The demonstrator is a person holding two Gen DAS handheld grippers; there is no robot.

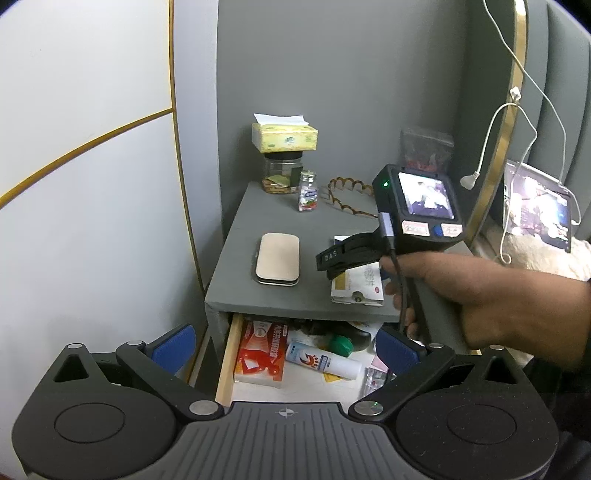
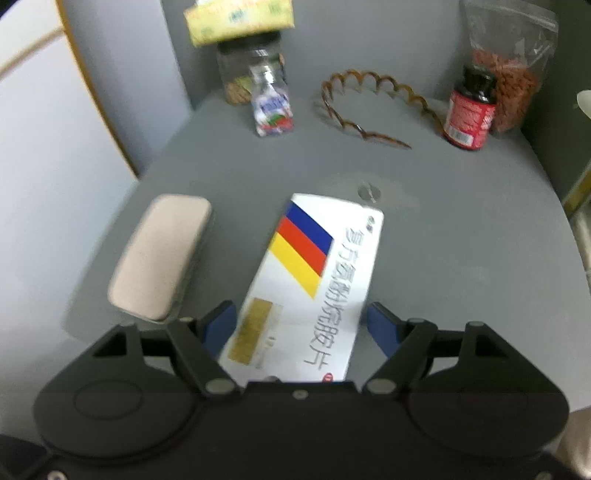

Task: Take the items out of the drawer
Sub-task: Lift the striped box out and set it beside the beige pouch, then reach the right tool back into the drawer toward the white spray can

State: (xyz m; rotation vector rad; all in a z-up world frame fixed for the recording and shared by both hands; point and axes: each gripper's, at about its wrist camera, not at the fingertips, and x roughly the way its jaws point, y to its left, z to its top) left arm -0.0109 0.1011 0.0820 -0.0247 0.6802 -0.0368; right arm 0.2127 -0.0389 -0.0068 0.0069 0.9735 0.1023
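Note:
The drawer (image 1: 225, 362) under the grey nightstand top (image 1: 291, 229) is pulled open. In it lie a red-and-white box (image 1: 262, 354), a white spray bottle (image 1: 323, 360), a green-capped item (image 1: 341, 345) and papers. My left gripper (image 1: 284, 349) is open and empty above the drawer. My right gripper (image 2: 301, 323) is open over the nightstand top (image 2: 443, 240). A white medicine box (image 2: 306, 284) with blue, red and yellow stripes lies flat between its blue pads (image 2: 382, 328), which stand apart from it. The box also shows in the left wrist view (image 1: 356, 284).
On the top stand a beige glasses case (image 2: 159, 254), a small candy bottle (image 2: 271, 103), a jar (image 2: 236, 74) with a tissue pack (image 2: 236, 20) on it, a brown wavy headband (image 2: 369, 107), a red-labelled bottle (image 2: 469, 109) and a bag of red bits (image 2: 513, 74). White cables (image 1: 495, 144) hang at right.

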